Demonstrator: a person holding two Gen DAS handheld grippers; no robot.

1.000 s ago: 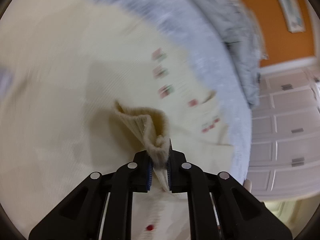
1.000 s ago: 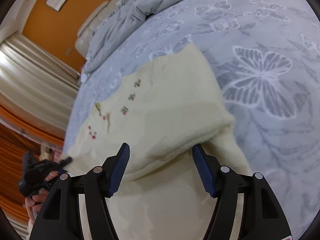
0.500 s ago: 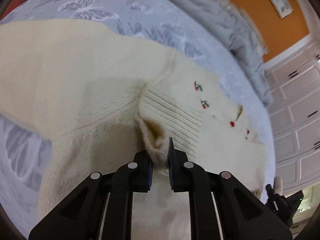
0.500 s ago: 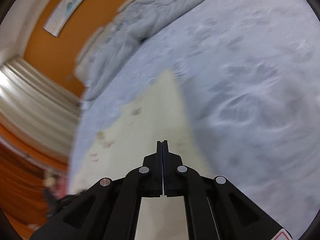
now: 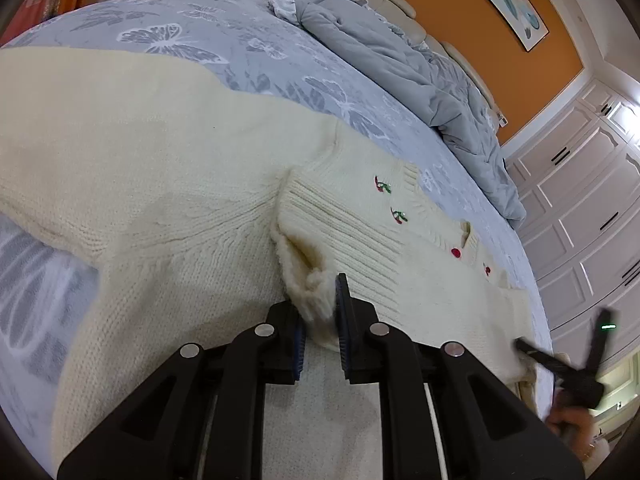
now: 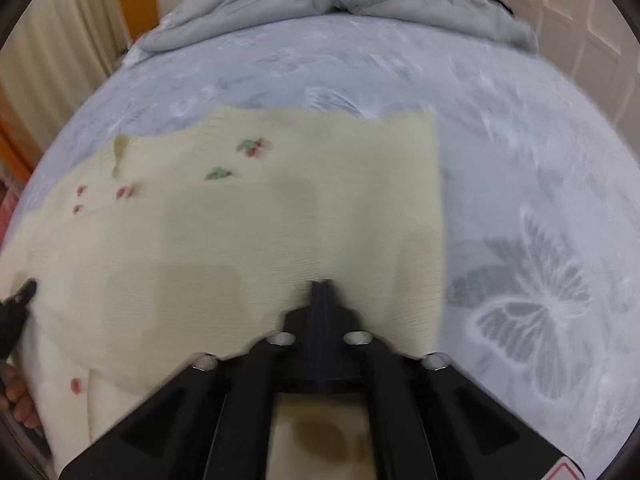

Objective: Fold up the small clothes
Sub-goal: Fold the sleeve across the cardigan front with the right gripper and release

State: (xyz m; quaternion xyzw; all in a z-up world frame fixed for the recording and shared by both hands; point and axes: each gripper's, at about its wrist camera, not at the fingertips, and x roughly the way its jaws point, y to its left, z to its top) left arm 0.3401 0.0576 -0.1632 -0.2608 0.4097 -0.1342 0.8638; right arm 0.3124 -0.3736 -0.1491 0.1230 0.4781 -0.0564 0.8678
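A cream knitted sweater (image 5: 160, 160) with small red cherry embroidery lies spread on the bed. My left gripper (image 5: 320, 300) is shut on a fuzzy cuff (image 5: 308, 292) of it, held low over the ribbed front. In the right wrist view the sweater (image 6: 280, 220) is blurred and shows a straight folded edge on its right. My right gripper (image 6: 321, 286) sits shut over the sweater's near part, and I see no cloth between its fingers. The left wrist view shows the right gripper (image 5: 560, 364) at the sweater's far corner, with a hand (image 5: 568, 424) behind it.
The bed sheet (image 5: 200, 28) is grey-blue with white butterflies. A crumpled grey duvet (image 5: 400, 60) is heaped by the headboard. White wardrobe doors (image 5: 580, 200) stand past the bed's far side. Bare sheet (image 6: 540, 240) lies right of the sweater.
My right gripper went from wide open around a sweater fold to shut, and swung across with a roll. My left gripper sank lower with the cuff still in it.
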